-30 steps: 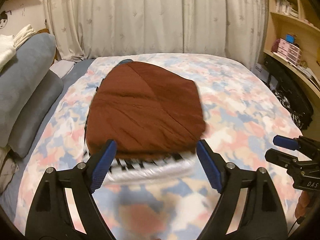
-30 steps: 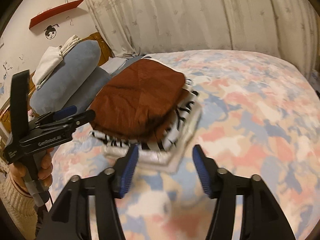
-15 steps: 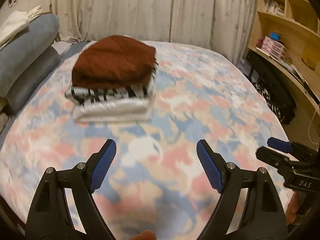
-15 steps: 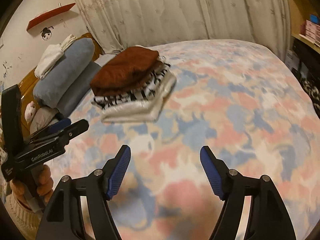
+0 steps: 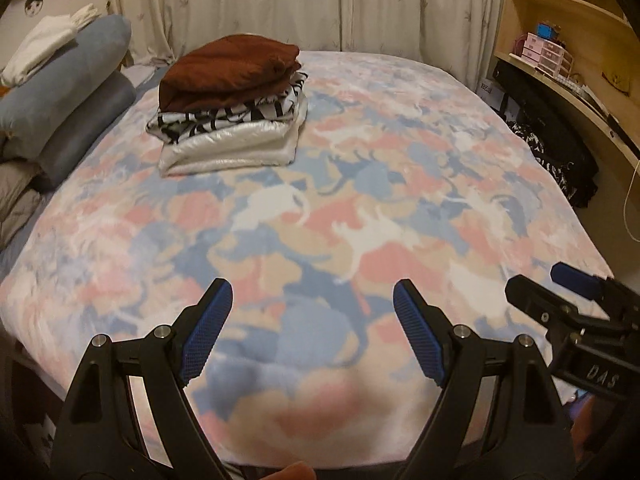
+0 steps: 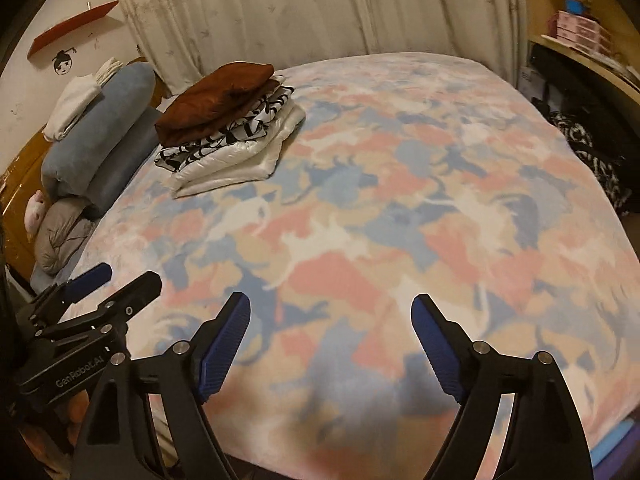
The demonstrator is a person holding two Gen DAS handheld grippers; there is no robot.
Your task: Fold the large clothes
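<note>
A stack of folded clothes lies at the far left of the bed: a brown garment [image 5: 230, 68] on top, a black-and-white patterned one [image 5: 224, 122] under it, a shiny white one [image 5: 236, 148] at the bottom. The stack also shows in the right wrist view [image 6: 220, 96]. My left gripper [image 5: 308, 316] is open and empty above the bed's near edge, far from the stack. My right gripper [image 6: 330, 332] is open and empty beside it. Each gripper shows in the other's view: right gripper [image 5: 560, 296], left gripper [image 6: 116, 288].
The bed has a pink, blue and beige blanket [image 5: 360, 208]. Blue-grey bolsters [image 5: 68, 100] with white cloth on top lie at the left. Curtains [image 5: 300, 0] hang behind. A wooden shelf and desk [image 5: 560, 60] and dark bags [image 5: 556, 144] stand at the right.
Both grippers have pulled back from the folded stack toward the bed's near edge. The stack now sits far ahead, let go and at rest.
</note>
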